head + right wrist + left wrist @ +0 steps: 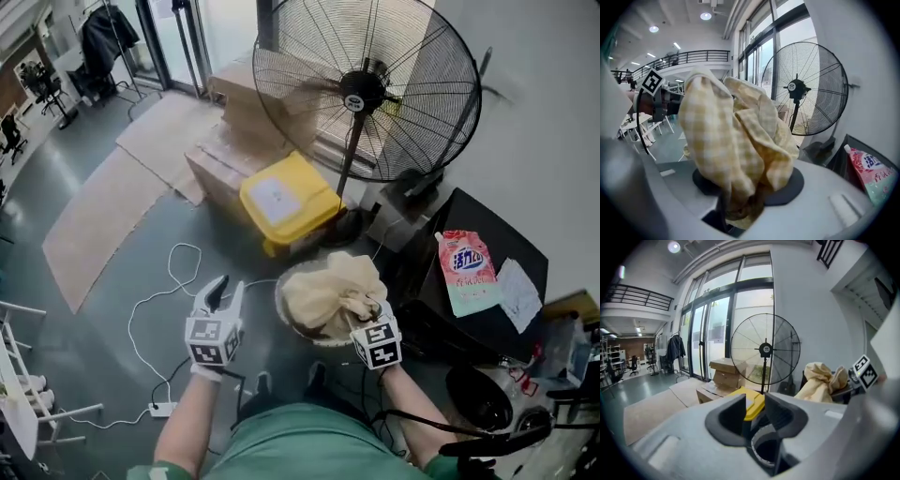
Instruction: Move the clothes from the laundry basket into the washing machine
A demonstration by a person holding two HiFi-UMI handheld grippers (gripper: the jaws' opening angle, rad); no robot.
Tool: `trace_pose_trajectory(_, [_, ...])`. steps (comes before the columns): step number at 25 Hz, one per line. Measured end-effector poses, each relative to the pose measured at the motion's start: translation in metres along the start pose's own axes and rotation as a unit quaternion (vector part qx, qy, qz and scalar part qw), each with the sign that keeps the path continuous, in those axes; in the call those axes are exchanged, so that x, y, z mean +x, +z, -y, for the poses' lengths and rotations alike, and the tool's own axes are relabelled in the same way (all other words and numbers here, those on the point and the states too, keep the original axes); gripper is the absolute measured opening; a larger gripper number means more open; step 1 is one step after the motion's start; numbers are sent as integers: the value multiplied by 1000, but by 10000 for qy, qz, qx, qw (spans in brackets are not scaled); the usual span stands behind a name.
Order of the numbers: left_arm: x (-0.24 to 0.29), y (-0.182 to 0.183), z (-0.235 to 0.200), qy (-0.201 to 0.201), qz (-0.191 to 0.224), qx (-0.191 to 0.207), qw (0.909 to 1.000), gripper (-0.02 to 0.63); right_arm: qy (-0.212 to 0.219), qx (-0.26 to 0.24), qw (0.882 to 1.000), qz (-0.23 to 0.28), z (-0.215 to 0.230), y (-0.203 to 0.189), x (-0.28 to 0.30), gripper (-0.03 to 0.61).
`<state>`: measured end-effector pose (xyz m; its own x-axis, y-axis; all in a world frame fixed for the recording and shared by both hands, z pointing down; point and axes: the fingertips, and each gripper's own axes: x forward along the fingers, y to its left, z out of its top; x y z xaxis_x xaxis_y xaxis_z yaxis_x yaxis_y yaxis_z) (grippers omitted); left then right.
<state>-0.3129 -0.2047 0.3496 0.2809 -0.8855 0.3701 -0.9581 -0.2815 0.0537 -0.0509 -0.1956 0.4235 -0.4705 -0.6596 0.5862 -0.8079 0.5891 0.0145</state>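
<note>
The right gripper (368, 321) was closed on a pale yellow checked cloth (736, 140). Its jaws pinched the lower folds of the cloth, and the rest of the fabric stood up in a loose bundle just in front of the jaws and filled most of the right gripper view. Directly under this bundle, just ahead of the right gripper, was the round laundry basket (281, 314); whether the cloth touched its rim could not be told.

The left gripper (228, 292) was at the left side of the basket, near it but apart from the cloth. Its jaws stood apart with nothing between them. Through the gap between them a yellow bin (286, 197) was visible further ahead on the floor.

Beyond both grippers stood a big black fan (366, 89). To the right of the right gripper, a pink detergent pouch (466, 272) lay on a black surface (492, 239).
</note>
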Motion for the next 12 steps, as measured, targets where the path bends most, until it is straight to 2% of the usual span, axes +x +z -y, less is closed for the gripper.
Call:
trace_pose_trajectory(6, [-13,5,-8,-598,39,116,9981,120,-549,511,9968,262,-27,17,-27,183])
trace_pose_trajectory(12, [-24,9,-6,-1188,134,315,9923,120,-1211,943,9869,498,-50,14,-68,183])
